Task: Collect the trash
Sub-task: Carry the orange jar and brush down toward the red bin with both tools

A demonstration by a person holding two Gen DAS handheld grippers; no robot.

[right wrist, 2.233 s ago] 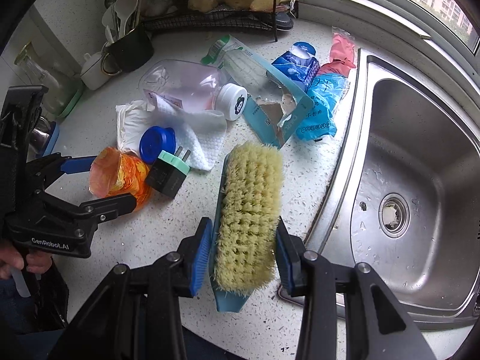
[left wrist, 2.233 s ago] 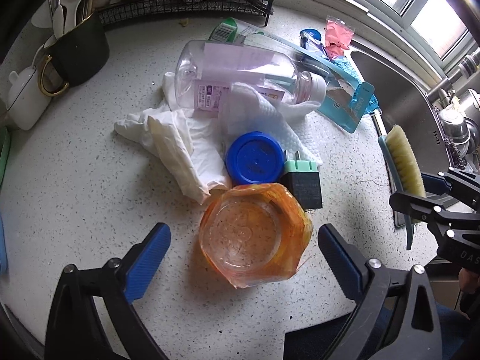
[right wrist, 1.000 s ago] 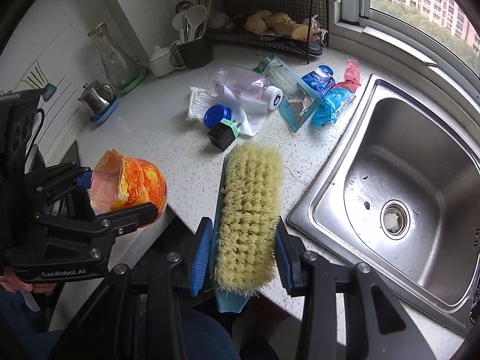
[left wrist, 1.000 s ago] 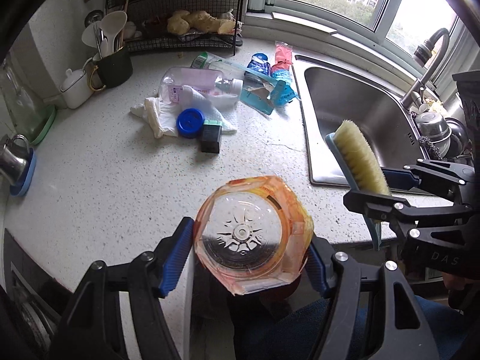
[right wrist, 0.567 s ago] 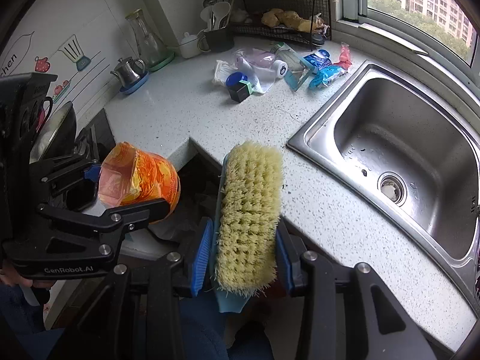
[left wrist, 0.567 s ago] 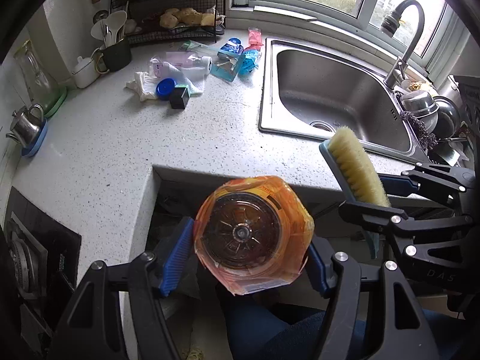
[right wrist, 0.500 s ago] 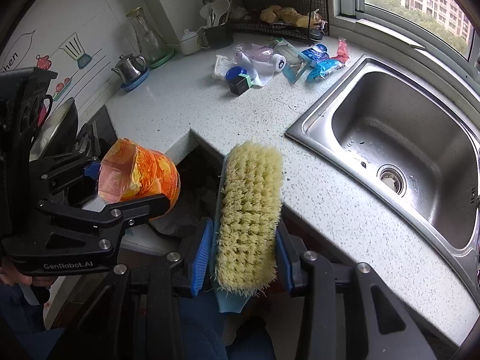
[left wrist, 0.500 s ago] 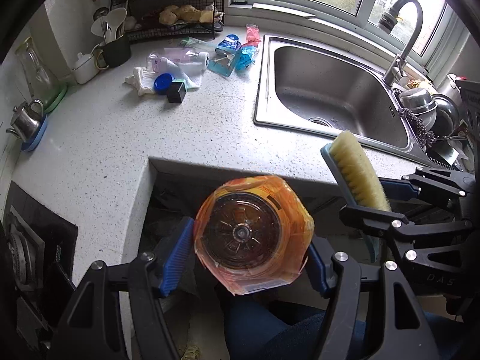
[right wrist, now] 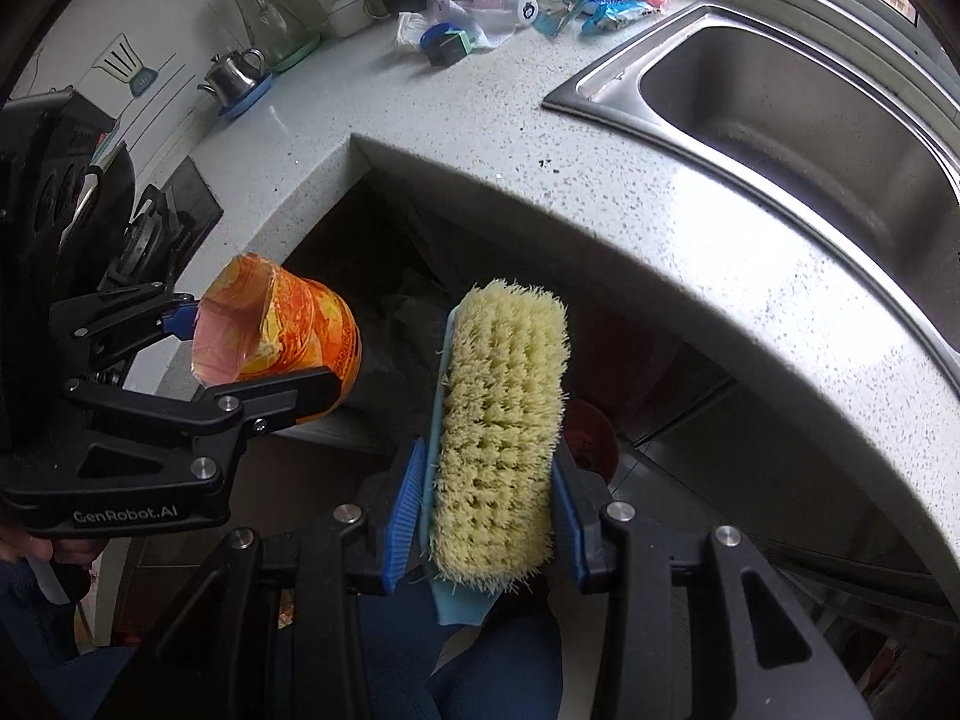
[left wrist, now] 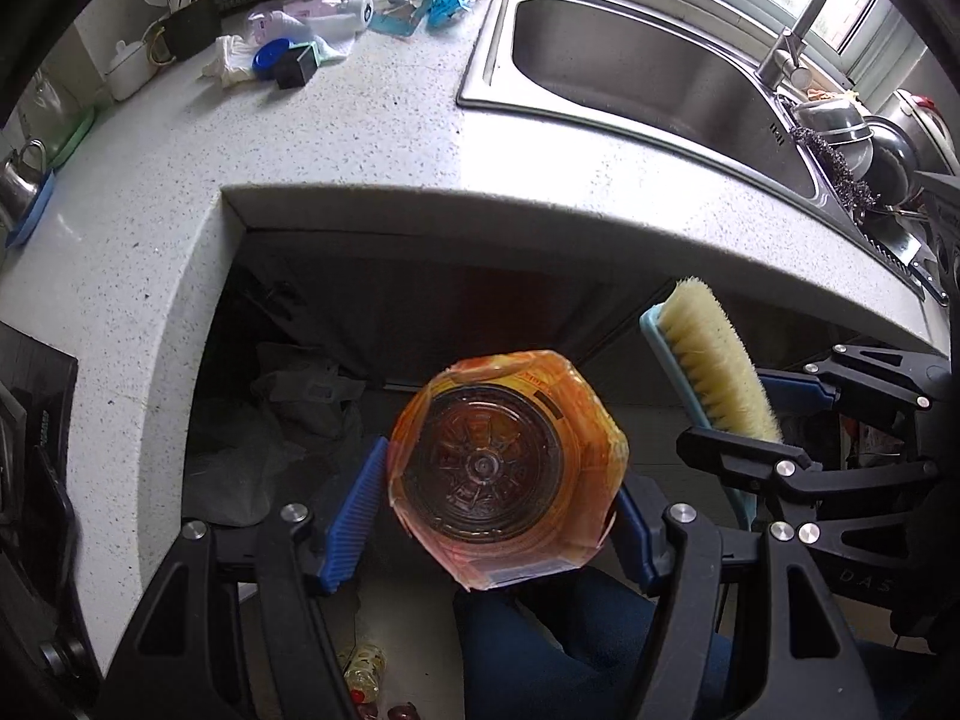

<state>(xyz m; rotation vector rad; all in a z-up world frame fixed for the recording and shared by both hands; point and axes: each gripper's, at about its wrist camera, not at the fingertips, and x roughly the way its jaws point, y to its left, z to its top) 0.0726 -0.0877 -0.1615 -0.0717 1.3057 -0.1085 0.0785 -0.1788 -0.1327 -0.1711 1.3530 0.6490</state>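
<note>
Now both my claws hang off the front edge of the countertop [left wrist: 372, 138], over the dark recess below it, each pointing steeply down. My left gripper [left wrist: 501, 525] is clamped on the orange plastic cup [left wrist: 507, 468], blue pads pressing its two sides, cup bottom facing the camera, so its axis runs straight along my fingers. My right gripper [right wrist: 486, 516] is closed on the scrub brush [right wrist: 498, 426], pads on its long sides, bristles up toward the camera, long axis running away from me toward the countertop edge. What matters next: the drop spot lies below and ahead of both claws, under the countertop lip, where I see crumpled pale plastic [left wrist: 288, 420], probably a bin bag, though the recess is too dark to be sure. That plastic sits left of the cup in the left wrist view, so my left hand looks nearer to it; the brush is further right along the edge. Remaining trash pile [left wrist: 318, 30] stays back on the countertop beside the sink [left wrist: 648, 72], well apart from both claws.
</note>
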